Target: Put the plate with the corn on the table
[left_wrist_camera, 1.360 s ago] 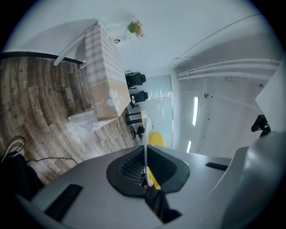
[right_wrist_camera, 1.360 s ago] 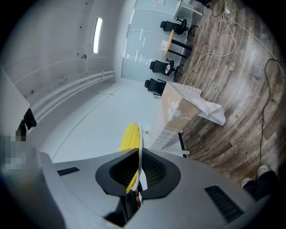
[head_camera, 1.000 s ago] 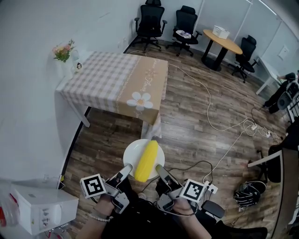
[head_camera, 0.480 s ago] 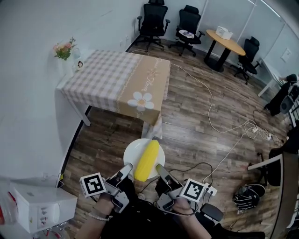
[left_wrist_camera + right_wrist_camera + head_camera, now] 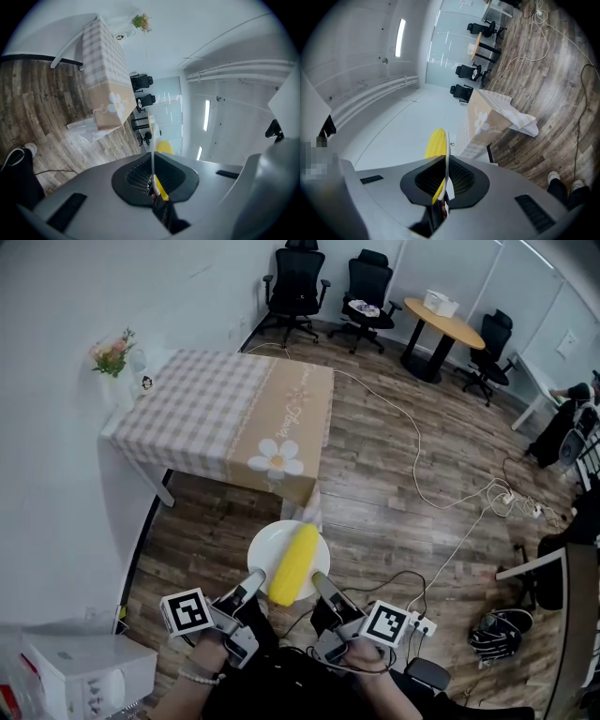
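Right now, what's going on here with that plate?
A person holds a white plate with a corn cob on it, the left gripper and right gripper each clamped on its rim. The plate is over the wooden floor, not yet on the table ahead.

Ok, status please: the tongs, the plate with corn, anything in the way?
Left tongs and right tongs both shut on plate rim. Corn lying on plate, above floor, table ahead. Only flowers at table's far corner.
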The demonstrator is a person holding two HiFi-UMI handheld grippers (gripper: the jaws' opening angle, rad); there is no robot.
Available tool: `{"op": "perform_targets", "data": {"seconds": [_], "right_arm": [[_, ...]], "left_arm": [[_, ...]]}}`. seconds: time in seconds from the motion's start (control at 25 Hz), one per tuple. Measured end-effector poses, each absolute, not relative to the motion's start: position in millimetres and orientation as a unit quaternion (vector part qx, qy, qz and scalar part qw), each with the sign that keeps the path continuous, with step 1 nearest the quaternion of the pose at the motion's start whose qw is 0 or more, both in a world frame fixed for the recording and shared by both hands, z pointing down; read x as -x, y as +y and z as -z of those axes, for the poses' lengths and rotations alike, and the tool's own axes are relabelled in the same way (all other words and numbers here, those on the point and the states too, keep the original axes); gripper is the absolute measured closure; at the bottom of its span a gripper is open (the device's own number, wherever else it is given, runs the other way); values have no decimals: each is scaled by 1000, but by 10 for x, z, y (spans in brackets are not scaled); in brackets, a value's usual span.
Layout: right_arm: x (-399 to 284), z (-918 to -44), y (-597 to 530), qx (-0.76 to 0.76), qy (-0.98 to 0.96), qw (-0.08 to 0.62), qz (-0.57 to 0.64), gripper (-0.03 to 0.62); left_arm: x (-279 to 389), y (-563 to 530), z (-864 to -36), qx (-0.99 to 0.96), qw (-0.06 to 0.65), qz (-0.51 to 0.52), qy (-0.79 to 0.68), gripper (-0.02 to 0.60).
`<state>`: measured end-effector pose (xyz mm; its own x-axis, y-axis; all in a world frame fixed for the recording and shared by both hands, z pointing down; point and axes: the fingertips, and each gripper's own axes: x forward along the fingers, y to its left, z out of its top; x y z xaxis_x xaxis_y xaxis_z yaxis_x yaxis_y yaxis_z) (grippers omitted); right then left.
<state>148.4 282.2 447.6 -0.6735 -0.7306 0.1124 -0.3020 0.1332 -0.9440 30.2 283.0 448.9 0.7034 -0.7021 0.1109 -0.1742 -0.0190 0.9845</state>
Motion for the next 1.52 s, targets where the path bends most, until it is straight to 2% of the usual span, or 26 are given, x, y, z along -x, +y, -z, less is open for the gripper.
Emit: {"op": "perform_targets", "data": {"seconds": [0.92, 1.52], "right_arm": [[-848, -4497, 1460, 384, 716, 204, 546, 546], [-607, -4555, 1207, 398, 709, 206, 544, 546]], "left_arm": [[357, 1403, -4515, -690, 626, 198, -305, 561], [604, 1111, -4569, -695, 628, 192, -293, 561]]}}
